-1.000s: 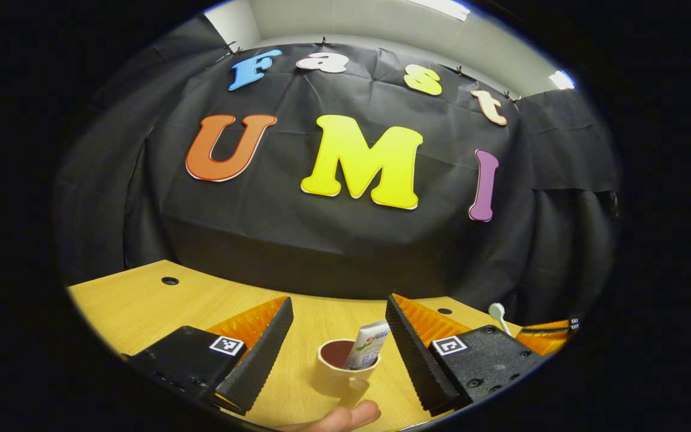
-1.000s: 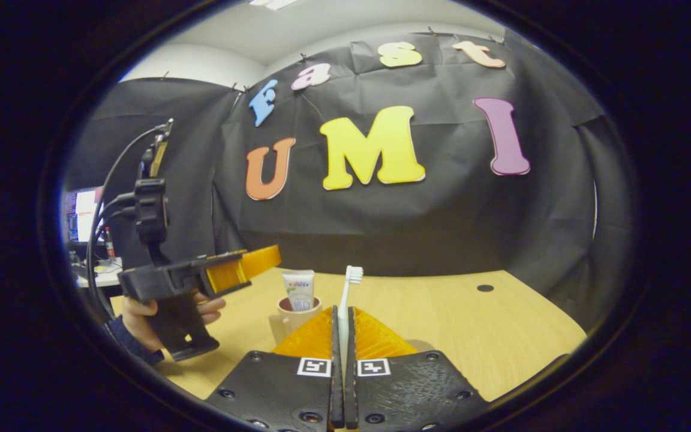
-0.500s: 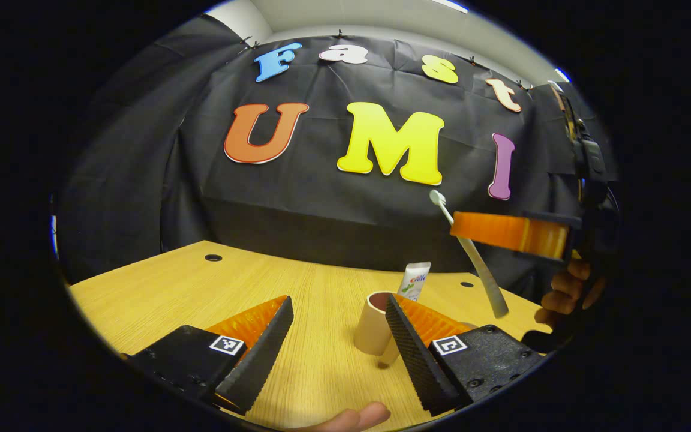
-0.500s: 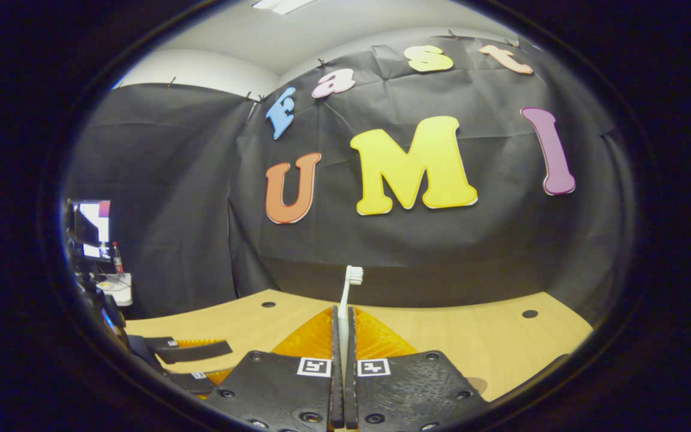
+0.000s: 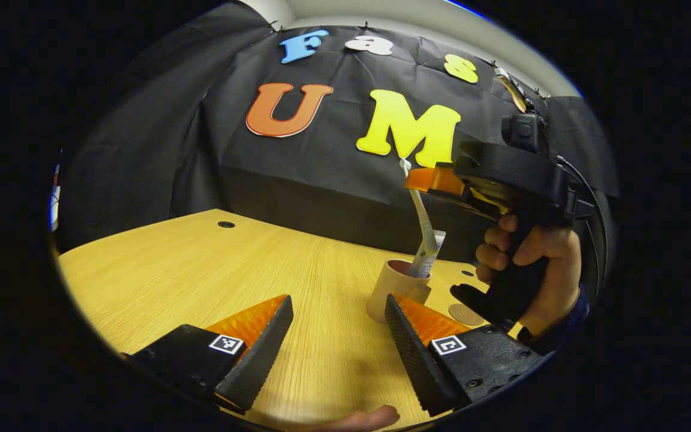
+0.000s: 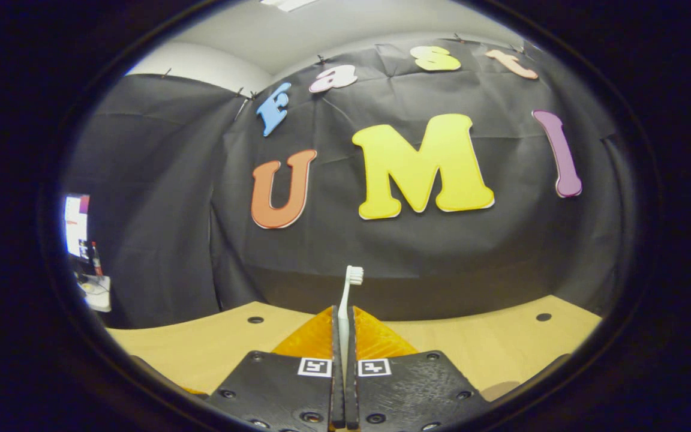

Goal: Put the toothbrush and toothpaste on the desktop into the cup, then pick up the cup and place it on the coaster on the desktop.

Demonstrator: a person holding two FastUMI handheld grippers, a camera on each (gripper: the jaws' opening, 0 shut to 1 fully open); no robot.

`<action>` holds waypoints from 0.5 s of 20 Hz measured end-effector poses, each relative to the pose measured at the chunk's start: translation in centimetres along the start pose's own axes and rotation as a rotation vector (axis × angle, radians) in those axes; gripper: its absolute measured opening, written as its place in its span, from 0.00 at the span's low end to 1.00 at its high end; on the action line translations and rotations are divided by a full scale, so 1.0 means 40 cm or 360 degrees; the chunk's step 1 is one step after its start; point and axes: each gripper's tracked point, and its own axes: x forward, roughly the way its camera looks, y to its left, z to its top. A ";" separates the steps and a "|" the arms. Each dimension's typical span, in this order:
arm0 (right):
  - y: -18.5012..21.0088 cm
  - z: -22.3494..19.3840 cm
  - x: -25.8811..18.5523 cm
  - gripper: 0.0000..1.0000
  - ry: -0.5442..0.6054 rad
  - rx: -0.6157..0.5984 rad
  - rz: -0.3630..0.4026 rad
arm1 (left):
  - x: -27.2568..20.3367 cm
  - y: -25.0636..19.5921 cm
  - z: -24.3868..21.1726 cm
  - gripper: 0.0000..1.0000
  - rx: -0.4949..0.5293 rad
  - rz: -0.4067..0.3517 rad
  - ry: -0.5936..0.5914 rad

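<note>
Left gripper view: left gripper [image 5: 338, 336] is spread, holding nothing; ahead of its right finger stands the cup [image 5: 391, 289] with the toothpaste [image 5: 427, 259] inside, label print too small to read. The coaster [image 5: 464, 313] lies just beyond. Right gripper [image 5: 426, 179] holds the toothbrush [image 5: 422, 219] over the cup; its lower end, striking the rim, could tip it. Right gripper view: fingers clamp the handle, bristles forward.

Wood-grain desktop [image 5: 201, 264]; matt cup [image 5: 390, 291]; plastic toothbrush [image 6: 345, 294].
</note>
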 end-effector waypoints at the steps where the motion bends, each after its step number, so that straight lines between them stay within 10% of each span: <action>1: 0.010 -0.005 0.007 0.01 -0.0008 -0.0032 -0.0005 | -0.005 0.007 -0.001 0.98 -0.0008 -0.0001 -0.0004; 10: -0.008 -0.016 0.019 0.05 -0.0030 -0.0081 -0.0071 | -0.016 0.013 0.003 0.98 -0.0013 -0.0034 -0.0041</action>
